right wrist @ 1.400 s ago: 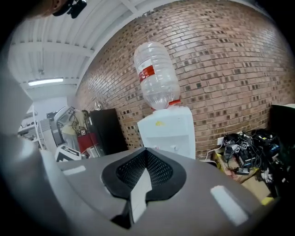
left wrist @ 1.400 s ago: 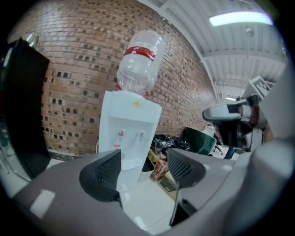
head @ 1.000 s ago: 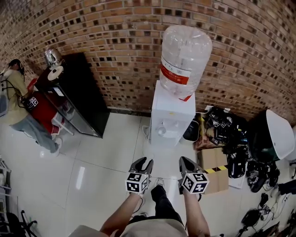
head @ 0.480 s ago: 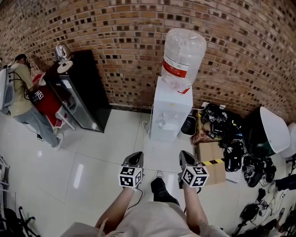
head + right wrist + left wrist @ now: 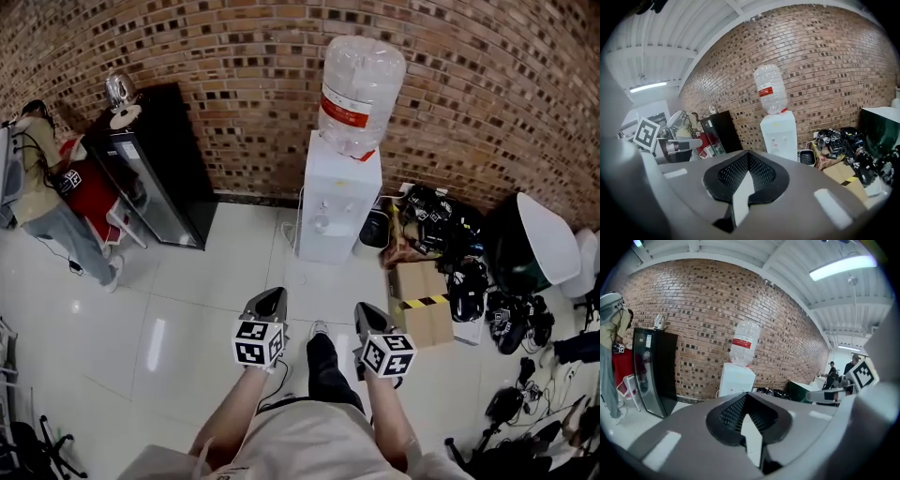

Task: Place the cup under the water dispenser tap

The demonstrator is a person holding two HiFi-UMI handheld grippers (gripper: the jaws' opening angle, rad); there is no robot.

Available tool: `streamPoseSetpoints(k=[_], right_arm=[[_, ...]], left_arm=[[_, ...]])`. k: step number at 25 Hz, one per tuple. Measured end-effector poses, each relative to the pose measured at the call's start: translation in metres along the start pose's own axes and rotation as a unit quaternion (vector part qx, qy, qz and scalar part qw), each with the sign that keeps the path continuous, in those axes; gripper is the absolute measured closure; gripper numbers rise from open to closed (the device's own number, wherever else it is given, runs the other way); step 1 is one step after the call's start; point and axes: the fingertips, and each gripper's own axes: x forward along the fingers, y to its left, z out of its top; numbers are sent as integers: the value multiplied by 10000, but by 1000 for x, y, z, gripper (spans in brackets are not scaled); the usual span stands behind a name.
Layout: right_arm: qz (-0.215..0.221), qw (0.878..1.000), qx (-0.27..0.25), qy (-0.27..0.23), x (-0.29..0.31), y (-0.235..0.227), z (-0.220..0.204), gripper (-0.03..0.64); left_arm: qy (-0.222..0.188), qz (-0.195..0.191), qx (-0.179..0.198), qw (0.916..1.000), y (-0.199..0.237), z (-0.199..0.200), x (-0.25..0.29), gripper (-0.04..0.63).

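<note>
The white water dispenser (image 5: 337, 202) stands against the brick wall with a clear bottle (image 5: 359, 89) upside down on top; its taps (image 5: 323, 223) face me. No cup shows in any view. My left gripper (image 5: 270, 298) and right gripper (image 5: 364, 312) hover side by side over the white floor, well short of the dispenser, both pointing at it. In the left gripper view the left gripper (image 5: 748, 397) is shut with nothing between its jaws, the dispenser (image 5: 736, 381) beyond. In the right gripper view the right gripper (image 5: 748, 155) is likewise shut and empty, the dispenser (image 5: 780, 134) ahead.
A black fridge (image 5: 155, 178) stands left of the dispenser, with a person (image 5: 42, 197) beside it. Right of the dispenser lie a cardboard box (image 5: 420, 305), a heap of cables and gear (image 5: 459, 258) and a dark bin with a white lid (image 5: 542, 246).
The left gripper's jaws, apart a second ago, have closed. Both grippers have drawn back from the dispenser, which now looks smaller and farther off.
</note>
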Motion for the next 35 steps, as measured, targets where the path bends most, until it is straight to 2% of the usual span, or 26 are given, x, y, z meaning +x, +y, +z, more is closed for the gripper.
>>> streamPoseSetpoints(k=[6,18,25,35], right_arm=[[-66,10000,-49,53,-36,9,-11,617],[321,9991,-289,38,-48,8,12,617],[393,9982,-447,89,-55,3,10,617],[364,9986,-374,-39,-67,1,13,617]], left_arm=[[216,-103,-80,9997,-29,-25,-31,584],[214,-10,-19,9998,-67,-20,-38,584],[188,80,-33,9998,-78,-21,-31,584],[202,50,0,9998,-85,-26,-34,584]])
